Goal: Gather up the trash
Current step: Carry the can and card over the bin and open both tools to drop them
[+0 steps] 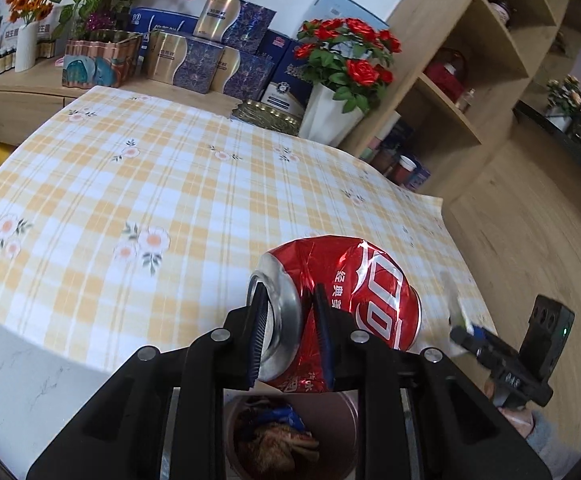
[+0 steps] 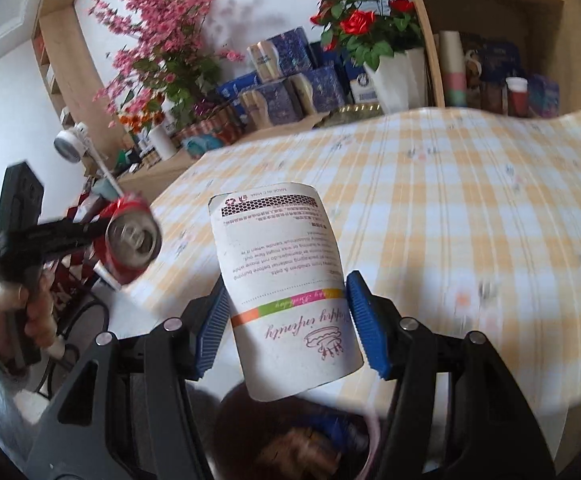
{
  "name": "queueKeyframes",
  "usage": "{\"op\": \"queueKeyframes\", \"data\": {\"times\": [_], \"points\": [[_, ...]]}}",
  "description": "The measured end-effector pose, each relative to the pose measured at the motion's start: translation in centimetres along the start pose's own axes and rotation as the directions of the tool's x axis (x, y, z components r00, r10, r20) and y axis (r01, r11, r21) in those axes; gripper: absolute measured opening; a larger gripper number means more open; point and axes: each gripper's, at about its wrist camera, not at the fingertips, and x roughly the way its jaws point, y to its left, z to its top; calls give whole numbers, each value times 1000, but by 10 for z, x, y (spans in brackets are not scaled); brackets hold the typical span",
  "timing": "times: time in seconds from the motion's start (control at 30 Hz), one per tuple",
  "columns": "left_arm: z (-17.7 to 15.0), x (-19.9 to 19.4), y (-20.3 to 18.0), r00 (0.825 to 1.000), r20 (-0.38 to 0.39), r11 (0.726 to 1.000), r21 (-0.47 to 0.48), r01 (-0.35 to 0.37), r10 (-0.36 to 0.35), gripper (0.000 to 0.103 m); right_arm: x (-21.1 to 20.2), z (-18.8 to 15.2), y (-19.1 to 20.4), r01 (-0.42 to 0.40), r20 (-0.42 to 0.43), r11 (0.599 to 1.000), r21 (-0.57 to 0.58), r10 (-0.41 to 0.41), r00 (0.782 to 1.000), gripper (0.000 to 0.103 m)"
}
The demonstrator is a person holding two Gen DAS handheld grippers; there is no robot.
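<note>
My left gripper is shut on a crushed red soda can, held in the air above a brown trash bin with wrappers in it. The can also shows in the right wrist view, held by the left gripper. My right gripper has a white printed paper card between its blue pads, with a gap on the right side; the card hangs over the trash bin. The right gripper also shows in the left wrist view beside the table's edge.
A table with a yellow plaid flowered cloth lies ahead. Behind it stand gift boxes, a white pot of red roses and wooden shelves. Wooden floor lies to the right.
</note>
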Motion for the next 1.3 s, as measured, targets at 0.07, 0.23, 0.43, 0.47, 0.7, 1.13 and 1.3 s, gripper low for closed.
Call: {"op": "queueKeyframes", "data": {"times": [0.07,0.23,0.43,0.47,0.7,1.13,1.3], "points": [[-13,-8,-5,1000,1,1000,10,6,-6,22,-5,-22,11,-7,-47,1000,-8,7,999,59],[-40,-23,-15,1000,7,999,53,10,-11,22,4,-69,36,-6,-177,998,-63,-5,984,59],[-61,-33,-20,1000,9,998,63,28,-28,22,52,-108,48,-11,-349,991,-135,-38,936,59],[-63,-34,-19,1000,7,998,57,29,-30,22,60,-111,47,-8,-370,990,-141,-46,928,59],[-73,-39,-9,1000,0,999,32,15,-15,21,104,-121,27,53,-471,995,-83,-86,878,42],[-87,-25,-9,999,-42,998,70,0,3,21,43,-87,6,114,-238,992,48,-100,966,93],[-96,-12,-24,997,-77,988,155,0,12,21,1,-71,5,174,-85,984,24,-171,982,97]]}}
